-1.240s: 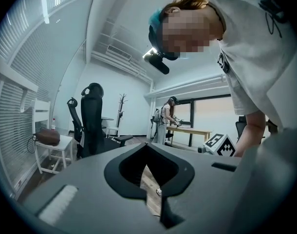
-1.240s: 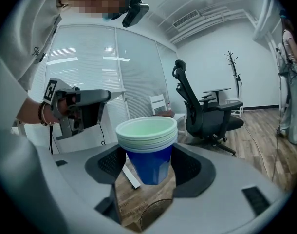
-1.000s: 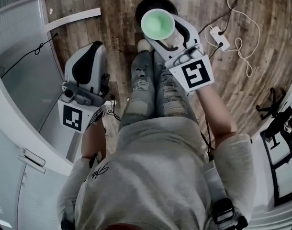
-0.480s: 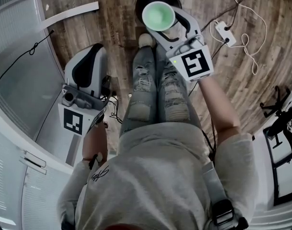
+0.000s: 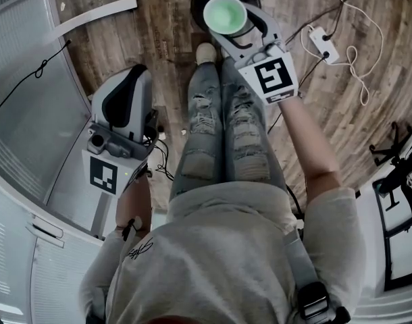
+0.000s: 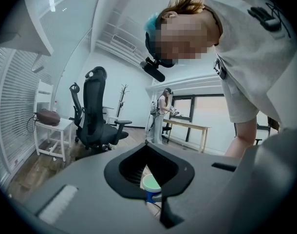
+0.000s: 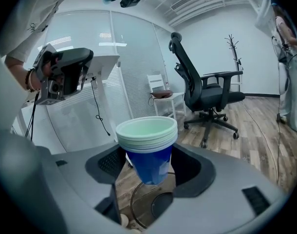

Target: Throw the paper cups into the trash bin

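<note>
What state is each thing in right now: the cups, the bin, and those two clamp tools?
paper cups: stacked, upright, empty, held in the air over the bin.
trash bin: open-topped, on the floor below the cups.
right gripper: shut on the paper cups.
left gripper: shut, holding nothing.

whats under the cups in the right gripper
The trash bin, dark and round, stands on the wood floor below the paper cups held by the right gripper. The cups cover much of its opening, so whatever is inside cannot be seen.
</note>
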`<state>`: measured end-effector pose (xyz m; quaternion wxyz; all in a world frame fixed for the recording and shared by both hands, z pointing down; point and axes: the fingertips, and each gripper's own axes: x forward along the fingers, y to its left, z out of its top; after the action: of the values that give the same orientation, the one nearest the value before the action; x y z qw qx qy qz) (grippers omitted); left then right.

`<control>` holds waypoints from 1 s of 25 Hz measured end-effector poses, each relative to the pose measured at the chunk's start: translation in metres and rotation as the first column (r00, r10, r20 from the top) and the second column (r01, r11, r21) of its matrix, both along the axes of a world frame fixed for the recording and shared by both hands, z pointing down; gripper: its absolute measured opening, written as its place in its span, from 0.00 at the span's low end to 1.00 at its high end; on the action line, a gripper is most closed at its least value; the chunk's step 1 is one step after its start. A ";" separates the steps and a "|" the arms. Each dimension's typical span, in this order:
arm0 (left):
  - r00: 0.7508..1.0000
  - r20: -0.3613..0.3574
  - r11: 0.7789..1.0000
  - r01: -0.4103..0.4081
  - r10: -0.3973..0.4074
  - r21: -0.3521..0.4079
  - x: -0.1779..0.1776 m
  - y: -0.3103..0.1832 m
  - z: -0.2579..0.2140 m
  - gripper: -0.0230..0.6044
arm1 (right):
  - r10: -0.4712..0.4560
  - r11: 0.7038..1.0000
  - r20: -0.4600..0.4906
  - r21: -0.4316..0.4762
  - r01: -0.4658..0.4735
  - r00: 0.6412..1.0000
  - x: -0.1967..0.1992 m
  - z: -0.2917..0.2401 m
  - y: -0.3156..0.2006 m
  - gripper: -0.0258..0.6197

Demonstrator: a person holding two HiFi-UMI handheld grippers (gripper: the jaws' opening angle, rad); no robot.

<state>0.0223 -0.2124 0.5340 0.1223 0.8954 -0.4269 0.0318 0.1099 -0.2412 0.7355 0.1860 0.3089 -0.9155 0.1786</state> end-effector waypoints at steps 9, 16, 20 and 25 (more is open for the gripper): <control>1.000 -0.010 1.000 0.007 -0.007 -0.030 0.003 0.006 0.024 0.03 | -0.026 0.999 -0.068 -0.027 0.025 0.997 0.002 0.054 0.005 0.49; 1.000 -0.012 0.999 0.014 -0.015 -0.044 0.001 0.010 0.040 0.03 | -0.015 0.999 -0.090 -0.038 0.012 0.996 0.002 0.087 0.005 0.49; 1.000 -0.015 0.999 0.014 -0.015 -0.048 0.002 0.010 0.048 0.03 | -0.017 0.998 -0.111 -0.054 0.011 0.994 0.001 0.110 0.006 0.49; 1.000 -0.014 0.998 0.019 -0.020 -0.061 -0.001 0.012 0.058 0.03 | -0.032 0.996 -0.136 -0.089 0.020 0.990 -0.002 0.138 0.010 0.49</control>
<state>0.0215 -0.2008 0.5923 0.1530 0.8873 -0.4335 0.0369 0.1081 -0.2317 0.8736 0.2642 0.2999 -0.8958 0.1943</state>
